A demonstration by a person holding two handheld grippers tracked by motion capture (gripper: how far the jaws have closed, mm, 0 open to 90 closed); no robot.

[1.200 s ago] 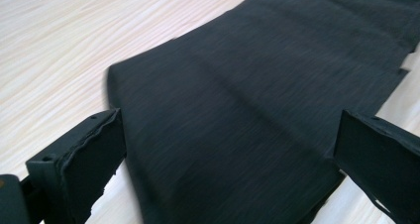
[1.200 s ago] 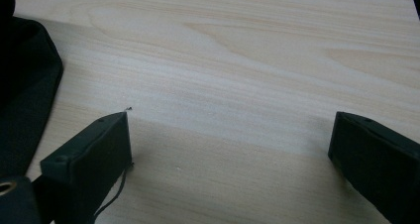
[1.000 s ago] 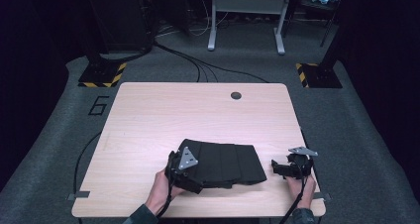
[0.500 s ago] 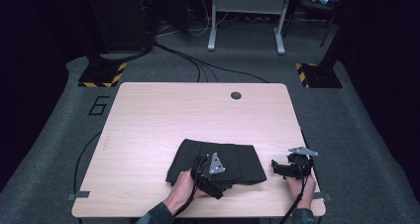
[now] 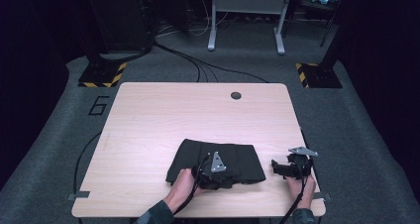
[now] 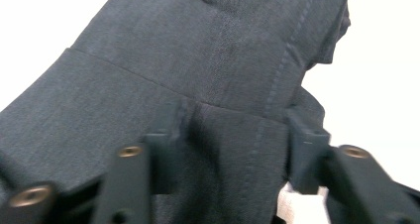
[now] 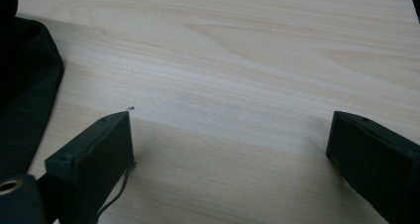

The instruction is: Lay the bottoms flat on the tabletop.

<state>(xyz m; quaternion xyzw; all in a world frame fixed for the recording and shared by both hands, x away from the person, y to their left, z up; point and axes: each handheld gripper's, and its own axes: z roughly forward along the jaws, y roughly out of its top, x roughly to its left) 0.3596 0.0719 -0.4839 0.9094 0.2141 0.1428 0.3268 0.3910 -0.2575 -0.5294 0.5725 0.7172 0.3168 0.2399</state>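
Note:
A dark folded garment (image 5: 233, 157) lies on the near middle of the wooden table (image 5: 173, 110). My left gripper (image 5: 225, 177) rests on its front edge, near the right half. In the left gripper view the jaws have just been closing, and a bunched fold of the garment (image 6: 198, 50) is pinched in the left gripper (image 6: 233, 130). To the right of the garment, my right gripper (image 5: 280, 168) sits low over bare wood. In the right gripper view the right gripper (image 7: 230, 135) stands open with nothing between its jaws, and the garment's edge (image 7: 25, 85) lies at the left.
A round black grommet (image 5: 236, 95) sits in the table's far side. The table's right and front edges are close to my right hand. On the floor are cables (image 5: 198, 65), a painted number (image 5: 99, 105) and striped black bases (image 5: 101, 75).
My left gripper slid right along the garment's front edge, from its left part toward the middle-right, and its jaws closed onto the cloth. The right gripper stayed where it was.

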